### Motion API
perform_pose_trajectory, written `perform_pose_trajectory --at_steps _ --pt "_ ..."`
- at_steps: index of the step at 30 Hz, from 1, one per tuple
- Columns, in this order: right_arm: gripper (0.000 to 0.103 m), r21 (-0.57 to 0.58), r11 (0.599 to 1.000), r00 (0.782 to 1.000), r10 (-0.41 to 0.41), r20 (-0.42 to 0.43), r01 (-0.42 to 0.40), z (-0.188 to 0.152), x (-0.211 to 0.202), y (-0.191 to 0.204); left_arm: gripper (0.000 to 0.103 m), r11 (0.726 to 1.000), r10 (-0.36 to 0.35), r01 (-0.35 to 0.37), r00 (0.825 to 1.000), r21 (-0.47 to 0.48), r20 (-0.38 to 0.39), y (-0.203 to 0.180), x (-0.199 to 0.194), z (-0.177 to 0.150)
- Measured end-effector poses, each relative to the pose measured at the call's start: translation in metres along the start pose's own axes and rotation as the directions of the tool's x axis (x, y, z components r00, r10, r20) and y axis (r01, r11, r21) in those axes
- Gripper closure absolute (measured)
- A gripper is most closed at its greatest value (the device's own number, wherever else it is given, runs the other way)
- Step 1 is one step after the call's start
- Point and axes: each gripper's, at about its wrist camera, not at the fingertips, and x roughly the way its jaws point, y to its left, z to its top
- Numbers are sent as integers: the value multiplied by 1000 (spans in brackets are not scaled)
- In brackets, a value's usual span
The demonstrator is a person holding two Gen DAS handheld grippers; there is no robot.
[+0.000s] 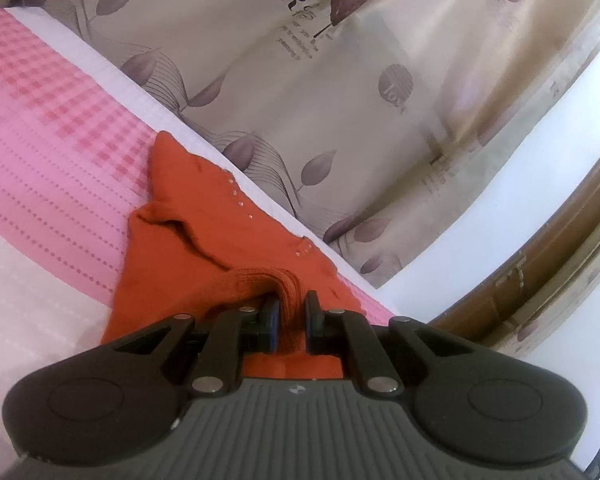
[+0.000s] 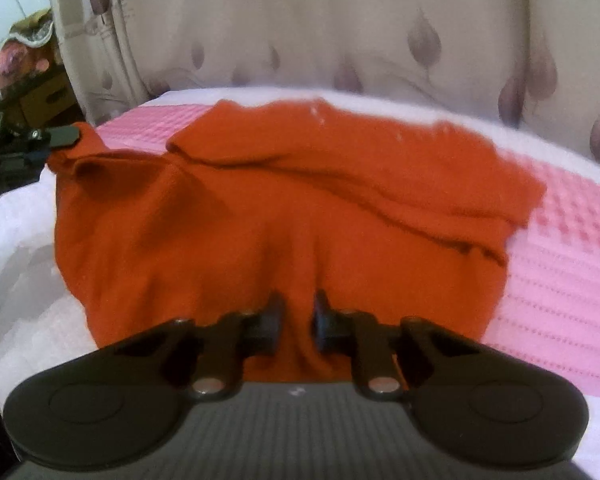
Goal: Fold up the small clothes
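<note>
On the bed (image 1: 40, 184), in front of the leaf-print curtain (image 1: 300, 100), lies an orange garment (image 2: 260, 208); the left tool (image 1: 291, 312) and the right tool (image 2: 298, 320) each pinch its fabric.

The orange garment (image 2: 284, 216) covers the middle of the bed (image 2: 560, 280). The pink cover to its right is bare, so a hand could pass there. The white part on the left is bare too. Just behind the bed hangs a leafy curtain (image 1: 300, 100), which blocks the way back. At the garment's left corner, the left gripper (image 2: 66, 136) stands in the way.
</note>
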Motion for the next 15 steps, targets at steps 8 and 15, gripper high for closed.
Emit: perform_pose_trajectory --at_steps 8,15 --pt "95 90 995 986 -63 152 50 12 -27 -15 91 999 -11 10 999 34 38 -11 3 15" --pt "96 137 990 982 -65 177 41 28 -29 -29 91 998 -12 8 999 69 51 -20 12 25"
